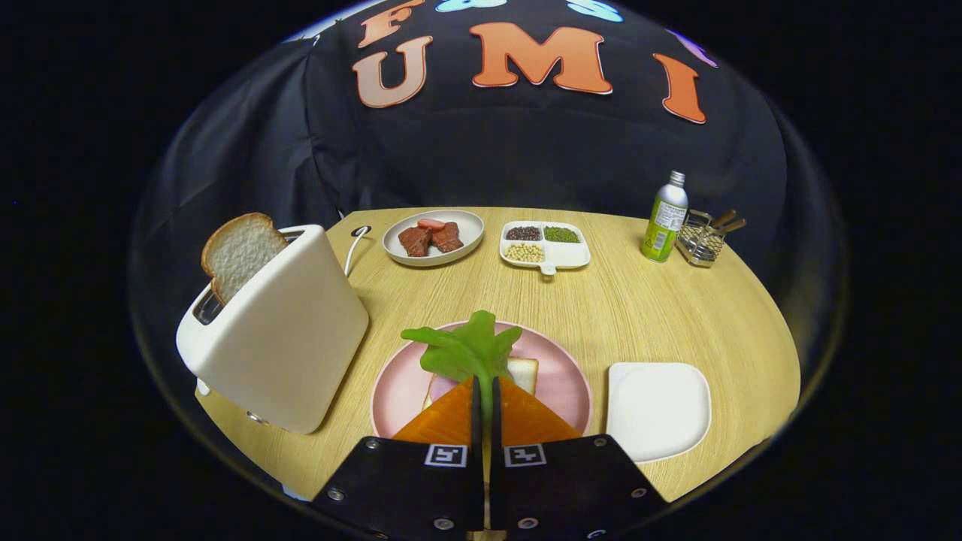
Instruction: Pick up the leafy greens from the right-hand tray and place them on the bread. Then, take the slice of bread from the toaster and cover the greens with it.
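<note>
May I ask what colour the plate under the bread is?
Pink, clearest in the gripper view: plate beneath bread, gripper shut on leafy greens.

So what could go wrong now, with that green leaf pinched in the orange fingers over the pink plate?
The gripper is shut on the leafy greens by the stem alone, so the floppy leaf may swing and land partly off the bread onto the pink plate. Only a corner of the bread shows beyond the fingers, so aiming could be off. Later, the toaster stands close by; reaching for its bread slice might knock it.
</note>
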Demonstrator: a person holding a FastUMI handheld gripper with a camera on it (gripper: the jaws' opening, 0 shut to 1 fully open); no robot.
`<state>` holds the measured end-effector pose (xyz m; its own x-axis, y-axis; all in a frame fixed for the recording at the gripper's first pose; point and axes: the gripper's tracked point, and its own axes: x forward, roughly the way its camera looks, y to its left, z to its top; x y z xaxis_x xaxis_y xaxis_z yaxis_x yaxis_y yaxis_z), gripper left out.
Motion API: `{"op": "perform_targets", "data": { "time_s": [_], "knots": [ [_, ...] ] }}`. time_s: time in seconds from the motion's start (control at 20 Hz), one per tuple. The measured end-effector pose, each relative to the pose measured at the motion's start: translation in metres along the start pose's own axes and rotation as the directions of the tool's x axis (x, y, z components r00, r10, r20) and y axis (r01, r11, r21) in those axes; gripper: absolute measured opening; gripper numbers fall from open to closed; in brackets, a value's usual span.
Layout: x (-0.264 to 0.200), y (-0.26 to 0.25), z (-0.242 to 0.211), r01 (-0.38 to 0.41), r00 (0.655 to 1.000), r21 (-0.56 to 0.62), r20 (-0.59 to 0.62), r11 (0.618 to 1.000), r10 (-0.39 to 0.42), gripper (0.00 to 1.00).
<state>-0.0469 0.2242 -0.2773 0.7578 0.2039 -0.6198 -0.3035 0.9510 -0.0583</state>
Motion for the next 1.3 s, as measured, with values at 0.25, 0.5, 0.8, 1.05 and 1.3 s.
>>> {"op": "perform_targets", "data": {
  "time_s": [0.25, 0.5, 0.8, 1.05, 1.3],
  "knots": [
    [0.012, -0.001, -0.012, 0.019, 0.999, -0.012, -0.039, 1.0, -0.02, 0.04],
    [0.014, -0.004, -0.016, 0.031, 0.998, -0.035, -0.05, 0.999, -0.033, 0.17],
    [0.01, -0.013, -0.013, 0.076, 0.996, -0.024, -0.039, 0.997, -0.076, 0.47],
    [-0.003, -0.017, 0.001, 0.095, 0.995, -0.008, -0.009, 0.995, -0.095, 0.85],
    [-0.019, -0.003, 0.037, 0.082, 0.995, 0.005, 0.056, 0.997, -0.082, 0.97]
  ]
}}
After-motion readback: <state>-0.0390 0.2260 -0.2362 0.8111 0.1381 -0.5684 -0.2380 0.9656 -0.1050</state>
